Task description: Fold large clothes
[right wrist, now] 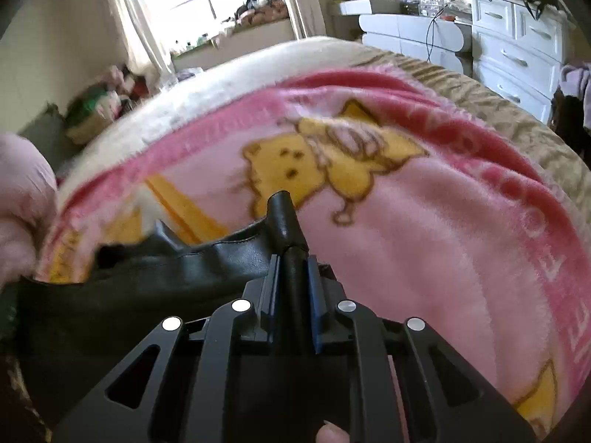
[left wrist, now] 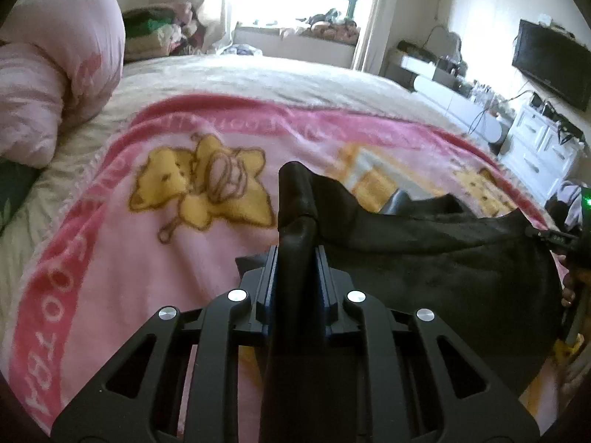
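A black, leather-like garment (left wrist: 443,258) hangs over a pink cartoon blanket (left wrist: 129,258) spread on the bed. In the left wrist view, my left gripper (left wrist: 295,254) is shut on a bunched corner of the garment, and a fold sticks up past its tips. The cloth stretches right toward a hand (left wrist: 570,288) at the frame's edge. In the right wrist view, my right gripper (right wrist: 293,258) is shut on the garment's other corner. The black garment (right wrist: 147,295) sags away to the left above the pink blanket (right wrist: 424,240).
A rolled pink quilt (left wrist: 55,74) lies at the bed's left side, with piled clothes behind it. A beige bed cover (left wrist: 258,77) reaches toward the window. White drawers (right wrist: 517,48) and a wall screen (left wrist: 554,62) stand past the bed's right edge.
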The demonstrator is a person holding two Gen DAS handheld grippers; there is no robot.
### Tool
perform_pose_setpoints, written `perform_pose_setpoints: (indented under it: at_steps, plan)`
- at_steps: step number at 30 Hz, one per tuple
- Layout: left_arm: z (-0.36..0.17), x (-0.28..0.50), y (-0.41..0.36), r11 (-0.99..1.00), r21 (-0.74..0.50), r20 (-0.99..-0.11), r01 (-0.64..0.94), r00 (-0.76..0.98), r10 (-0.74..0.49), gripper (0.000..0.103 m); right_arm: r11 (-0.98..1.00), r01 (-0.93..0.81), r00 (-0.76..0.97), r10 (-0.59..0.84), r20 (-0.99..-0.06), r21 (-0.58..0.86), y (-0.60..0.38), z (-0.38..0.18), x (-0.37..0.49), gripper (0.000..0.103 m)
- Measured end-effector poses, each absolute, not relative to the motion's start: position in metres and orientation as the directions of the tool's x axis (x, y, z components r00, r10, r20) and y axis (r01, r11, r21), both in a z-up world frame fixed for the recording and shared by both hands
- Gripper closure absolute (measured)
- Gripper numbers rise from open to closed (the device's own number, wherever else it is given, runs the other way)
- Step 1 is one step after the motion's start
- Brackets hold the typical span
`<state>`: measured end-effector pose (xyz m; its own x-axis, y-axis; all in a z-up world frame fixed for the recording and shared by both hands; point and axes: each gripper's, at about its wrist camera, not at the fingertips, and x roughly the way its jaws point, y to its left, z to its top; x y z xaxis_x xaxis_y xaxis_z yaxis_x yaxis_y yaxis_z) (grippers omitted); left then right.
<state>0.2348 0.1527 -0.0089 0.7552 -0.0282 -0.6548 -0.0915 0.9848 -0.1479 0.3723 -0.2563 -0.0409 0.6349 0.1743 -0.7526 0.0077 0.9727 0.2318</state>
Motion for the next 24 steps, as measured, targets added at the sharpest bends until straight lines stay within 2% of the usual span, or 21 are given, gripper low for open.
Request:
perform_pose_setpoints:
  at_steps: [6, 10, 13, 14, 15, 16, 17, 18, 22, 24]
  plan:
    - [-0.039, 0.243, 0.155, 0.985, -0.126, -0.716, -0.118, 0.698, -0.008, 0.084, 0.98, 0.011, 0.628, 0.148, -0.764, 0.198, -0.251, -0.055, 0.37, 0.083]
    - [-0.043, 0.242, 0.153, 0.987, -0.105, -0.719, -0.12, 0.695, 0.008, 0.08, 0.976, 0.018, 0.629, 0.156, -0.761, 0.215, -0.255, -0.058, 0.368, 0.082]
    - [-0.042, 0.24, 0.154, 0.986, -0.099, -0.719, -0.131, 0.694, 0.02, 0.073, 0.977, 0.017, 0.63, 0.156, -0.761, 0.214, -0.256, -0.056, 0.365, 0.081]
    - [-0.042, 0.24, 0.155, 0.986, -0.096, -0.721, -0.134, 0.692, 0.024, 0.07, 0.976, 0.018, 0.629, 0.157, -0.762, 0.216, -0.257, -0.055, 0.363, 0.077]
    - [-0.041, 0.24, 0.156, 0.987, -0.09, -0.724, -0.136, 0.689, 0.029, 0.066, 0.976, 0.022, 0.626, 0.156, -0.764, 0.217, -0.258, -0.054, 0.361, 0.067]
    - [-0.04, 0.24, 0.157, 0.987, -0.085, -0.723, -0.139, 0.69, 0.035, 0.064, 0.974, 0.027, 0.622, 0.16, -0.766, 0.225, -0.261, -0.052, 0.356, 0.062]
    - [-0.039, 0.24, 0.157, 0.987, -0.08, -0.724, -0.143, 0.688, 0.041, 0.058, 0.971, 0.04, 0.615, 0.161, -0.772, 0.235, -0.265, -0.051, 0.351, 0.043]
    - [-0.038, 0.24, 0.159, 0.986, -0.077, -0.727, -0.149, 0.685, 0.046, 0.052, 0.96, 0.049, 0.609, 0.19, -0.77, 0.276, -0.272, -0.052, 0.344, 0.029]
    - [-0.032, 0.237, 0.17, 0.978, -0.102, -0.735, -0.182, 0.676, 0.049, 0.033, 0.922, 0.048, 0.598, 0.281, -0.75, 0.383, -0.291, -0.05, 0.314, 0.02]
    - [-0.027, 0.233, 0.172, 0.976, -0.1, -0.74, -0.195, 0.67, 0.058, 0.018, 0.914, 0.032, 0.605, 0.305, -0.736, 0.405, -0.296, -0.046, 0.295, 0.017]
